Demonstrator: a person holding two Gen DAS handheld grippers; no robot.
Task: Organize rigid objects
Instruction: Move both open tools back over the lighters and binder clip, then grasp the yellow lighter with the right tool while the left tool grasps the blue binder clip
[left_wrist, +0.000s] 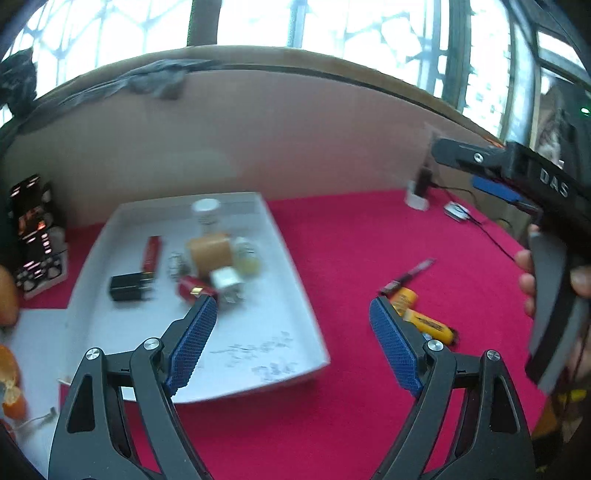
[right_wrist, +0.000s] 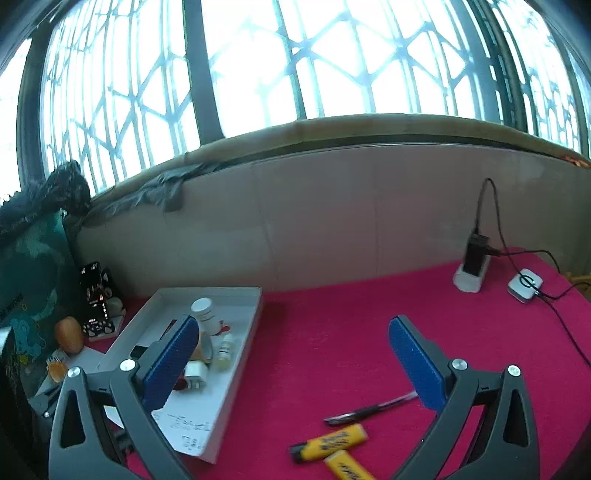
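A white tray (left_wrist: 280, 295) on the red cloth holds a white bottle (left_wrist: 207, 214), a red stick (left_wrist: 151, 253), a black plug (left_wrist: 129, 286), a brown roll (left_wrist: 210, 253) and a white plug (left_wrist: 227, 282). To its right on the cloth lie two yellow lighters (left_wrist: 430, 325) and a dark pen (left_wrist: 410, 275). My left gripper (left_wrist: 291, 306) is open and empty, astride the tray's right edge. A hand holds my right gripper (left_wrist: 469, 170) at the far right. In the right wrist view the right gripper (right_wrist: 291, 325) is open and empty, above the cloth between the tray (right_wrist: 255, 317), the pen (right_wrist: 369, 408) and the lighters (right_wrist: 332, 445).
A phone on a stand (right_wrist: 94, 295) and an orange fruit (right_wrist: 69, 334) sit left of the tray. At the back right are a dark device in a white stand (right_wrist: 472, 266) and a white hub (right_wrist: 524, 284) with cables. A low wall runs under the window.
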